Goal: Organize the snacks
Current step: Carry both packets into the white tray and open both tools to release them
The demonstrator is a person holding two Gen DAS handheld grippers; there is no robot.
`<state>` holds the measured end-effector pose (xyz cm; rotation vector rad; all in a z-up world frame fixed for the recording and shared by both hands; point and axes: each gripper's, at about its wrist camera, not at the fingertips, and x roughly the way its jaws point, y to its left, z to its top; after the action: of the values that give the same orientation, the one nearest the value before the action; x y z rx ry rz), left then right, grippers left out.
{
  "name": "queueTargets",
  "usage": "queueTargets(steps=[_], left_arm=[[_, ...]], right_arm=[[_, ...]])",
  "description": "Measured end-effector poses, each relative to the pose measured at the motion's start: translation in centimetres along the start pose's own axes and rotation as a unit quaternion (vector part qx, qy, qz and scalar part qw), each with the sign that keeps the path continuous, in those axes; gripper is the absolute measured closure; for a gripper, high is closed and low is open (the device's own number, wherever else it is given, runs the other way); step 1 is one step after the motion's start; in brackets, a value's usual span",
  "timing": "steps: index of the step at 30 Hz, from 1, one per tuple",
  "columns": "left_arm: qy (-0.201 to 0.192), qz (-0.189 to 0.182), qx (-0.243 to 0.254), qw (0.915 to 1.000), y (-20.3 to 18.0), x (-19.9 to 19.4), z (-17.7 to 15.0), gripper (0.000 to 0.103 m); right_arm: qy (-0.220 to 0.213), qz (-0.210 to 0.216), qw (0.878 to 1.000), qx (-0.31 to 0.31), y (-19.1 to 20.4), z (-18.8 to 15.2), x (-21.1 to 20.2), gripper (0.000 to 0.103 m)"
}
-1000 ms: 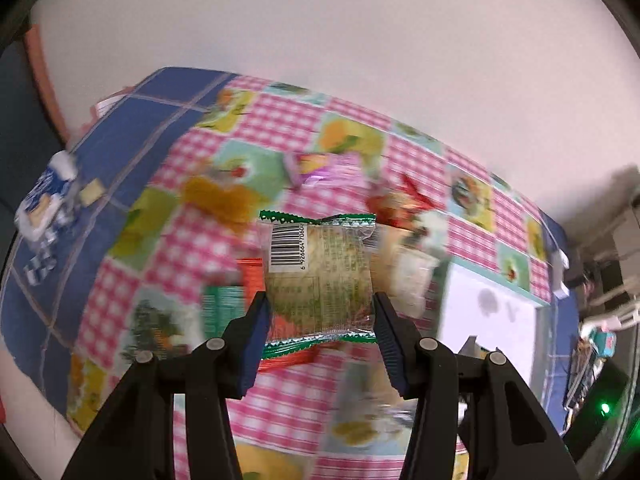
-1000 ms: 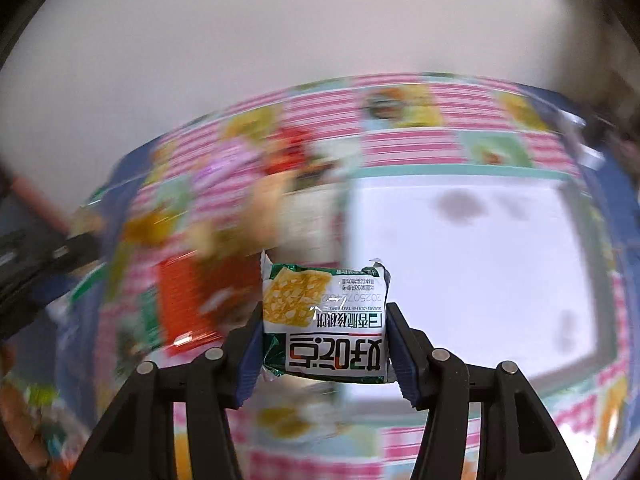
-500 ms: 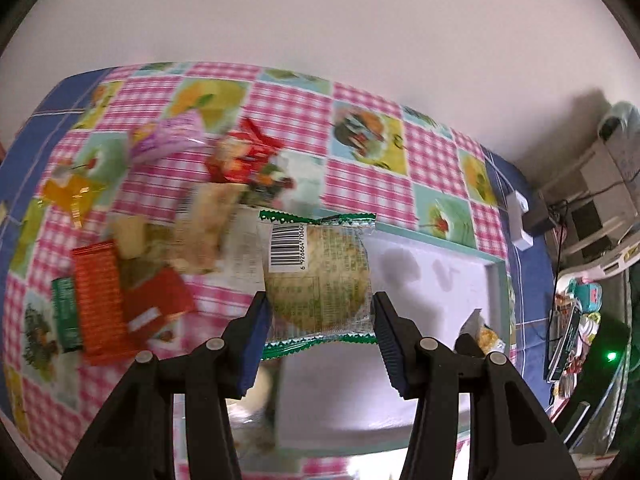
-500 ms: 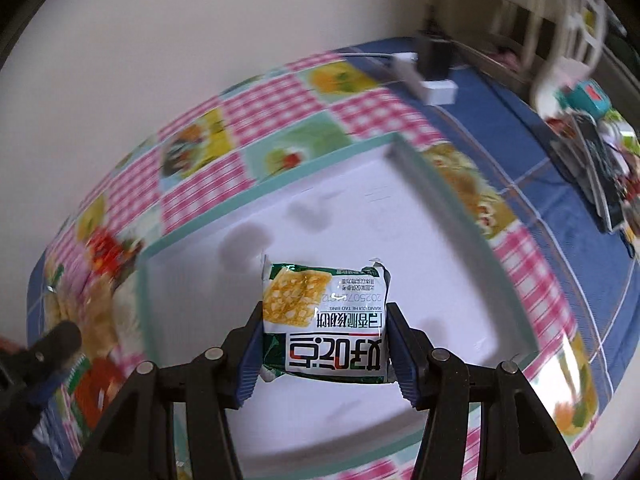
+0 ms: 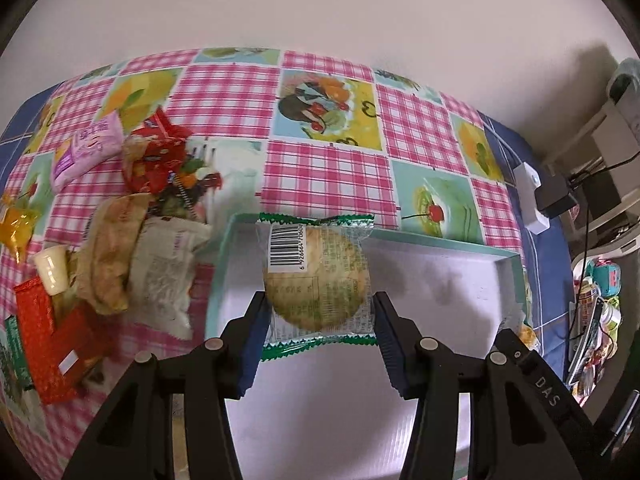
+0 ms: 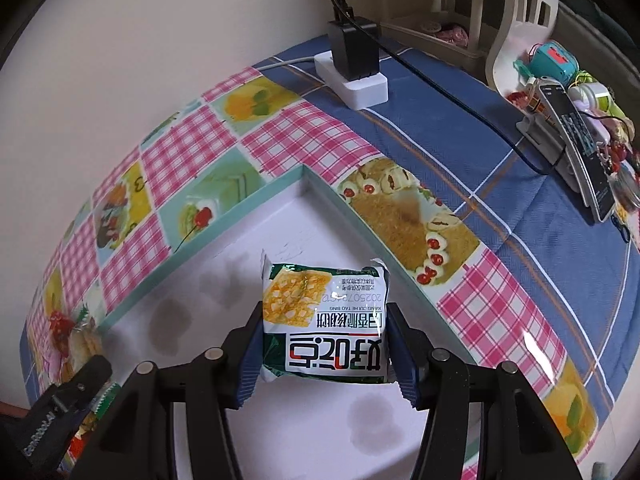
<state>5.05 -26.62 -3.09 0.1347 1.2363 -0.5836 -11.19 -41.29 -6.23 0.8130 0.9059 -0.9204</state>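
Snacks first, through your left wrist camera: your left gripper point(image 5: 318, 320) pinches a clear-wrapped round biscuit packet point(image 5: 316, 276) by its sides, barcode up, hanging over the white tray point(image 5: 440, 276); loose snack packets point(image 5: 132, 256) lie just left of that tray. Through your right wrist camera, your right gripper point(image 6: 324, 344) pinches a green-and-white cracker packet point(image 6: 326, 320) above the tray's point(image 6: 240, 208) bare white floor.

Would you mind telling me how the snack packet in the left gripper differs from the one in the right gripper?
The left gripper holds a clear packet, barcode side facing the camera, with a round biscuit visible inside. The right gripper holds an opaque white-and-green packet, its printed front with a cracker picture facing the camera. Both have green edges, are clamped by their sides, and hang over the white tray.
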Motion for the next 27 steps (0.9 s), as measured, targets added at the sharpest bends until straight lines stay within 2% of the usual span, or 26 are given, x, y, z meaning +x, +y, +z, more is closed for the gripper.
queueTargets(steps=[2,4,5,6,9,13,15,16,18,22,23,27], left_arm=[[-0.002,-0.001,0.004,1.0000,-0.3,0.2,0.0,0.049],[-0.004,-0.004,0.006,1.0000,-0.4,0.2,-0.1,0.043],[-0.005,-0.004,0.005,1.0000,-0.5,0.1,-0.2,0.029],[-0.007,-0.005,0.004,1.0000,-0.4,-0.1,-0.2,0.021],[-0.016,-0.001,0.003,0.9999,-0.1,-0.8,-0.4,0.021],[-0.020,0.025,-0.008,0.9994,0.9,-1.6,-0.4,0.021],[-0.032,0.044,-0.012,0.9985,1.5,-2.3,-0.2,0.013],[-0.041,0.055,-0.015,0.9975,1.9,-2.7,-0.1,0.011],[-0.051,0.063,-0.019,0.9965,2.5,-3.2,0.1,0.008],[-0.062,0.070,-0.040,0.9949,4.2,-3.8,0.1,0.003],[-0.061,0.075,-0.045,0.9943,4.6,-3.8,0.1,0.000],[-0.060,0.091,-0.060,0.9923,5.9,-3.9,-0.3,0.000]], right_arm=[[0.002,0.002,1.000,0.000,0.0,0.1,0.2,0.044],[0.003,0.003,1.000,-0.002,0.1,0.1,0.2,0.044],[0.004,0.003,1.000,-0.001,0.1,0.1,0.3,0.044],[0.005,0.004,1.000,-0.001,0.0,0.0,0.2,0.044],[0.003,0.004,1.000,-0.001,0.0,0.1,0.0,0.044],[0.005,0.018,1.000,-0.005,0.3,0.1,-0.1,0.042],[0.003,0.045,0.999,-0.004,0.4,0.1,-0.2,0.034],[-0.001,0.046,0.999,-0.005,0.5,0.1,-0.3,0.031],[-0.013,0.040,0.999,-0.008,0.7,0.1,-0.6,0.019],[-0.023,0.052,0.998,-0.006,0.7,0.3,-1.1,0.007],[-0.026,0.053,0.998,-0.007,0.7,0.3,-1.2,0.000],[-0.034,0.052,0.998,-0.019,1.1,0.1,-1.7,0.000]])
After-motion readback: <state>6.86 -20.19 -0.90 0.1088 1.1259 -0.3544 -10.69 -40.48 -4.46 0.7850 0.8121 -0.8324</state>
